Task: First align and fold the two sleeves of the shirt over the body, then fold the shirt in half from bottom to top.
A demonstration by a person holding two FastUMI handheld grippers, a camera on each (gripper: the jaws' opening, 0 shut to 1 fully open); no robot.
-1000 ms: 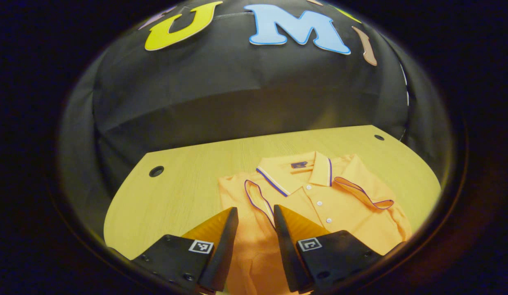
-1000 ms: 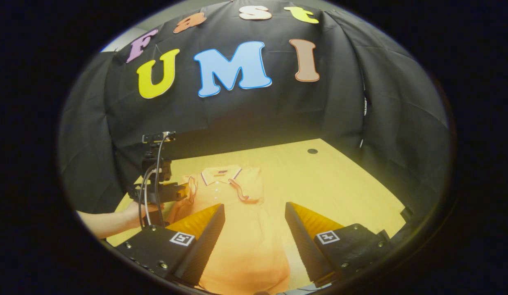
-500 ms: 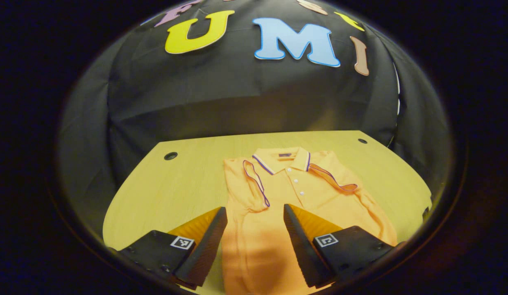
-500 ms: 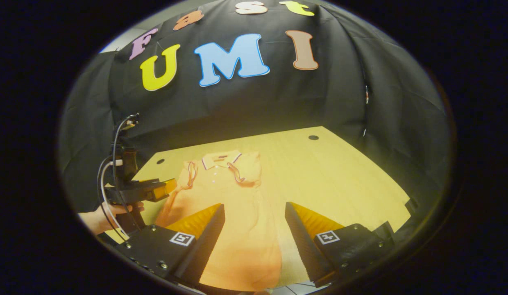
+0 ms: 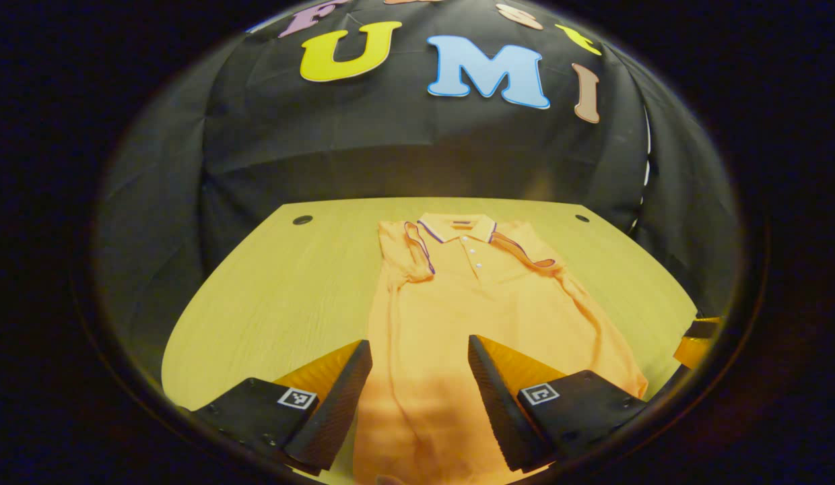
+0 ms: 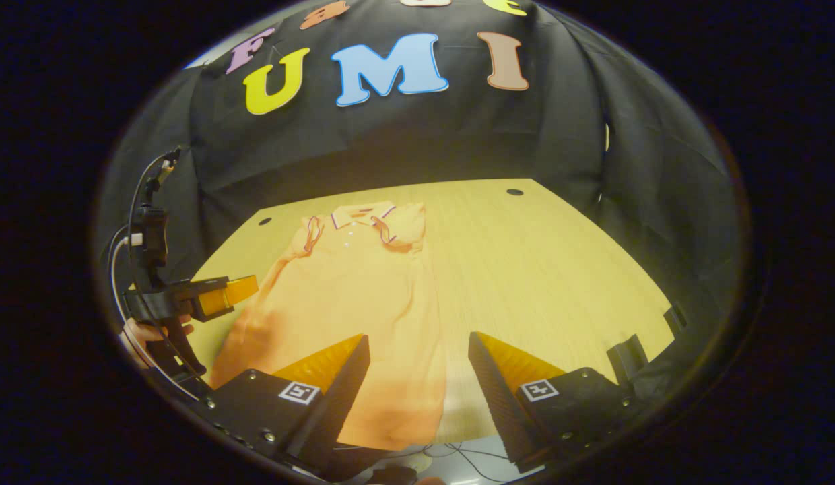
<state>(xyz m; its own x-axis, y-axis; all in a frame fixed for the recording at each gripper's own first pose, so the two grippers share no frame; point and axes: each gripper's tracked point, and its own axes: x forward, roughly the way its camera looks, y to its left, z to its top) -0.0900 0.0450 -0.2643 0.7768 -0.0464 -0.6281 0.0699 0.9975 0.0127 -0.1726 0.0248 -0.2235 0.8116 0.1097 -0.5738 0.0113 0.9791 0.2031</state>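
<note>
Both pairs of fingers stand wide apart with nothing between them. The left gripper (image 5: 417,377) hangs over the bottom part of the shirt (image 5: 471,303); the right gripper (image 6: 417,377) hangs over the hem's right corner. The shirt lies flat on the table (image 5: 276,289), long axis running straight away from the fingers to the collar (image 5: 458,228) at the far end, both sleeves already folded inward. Judging by this, the hem just beneath each gripper is the grasp for the upward fold.
</note>
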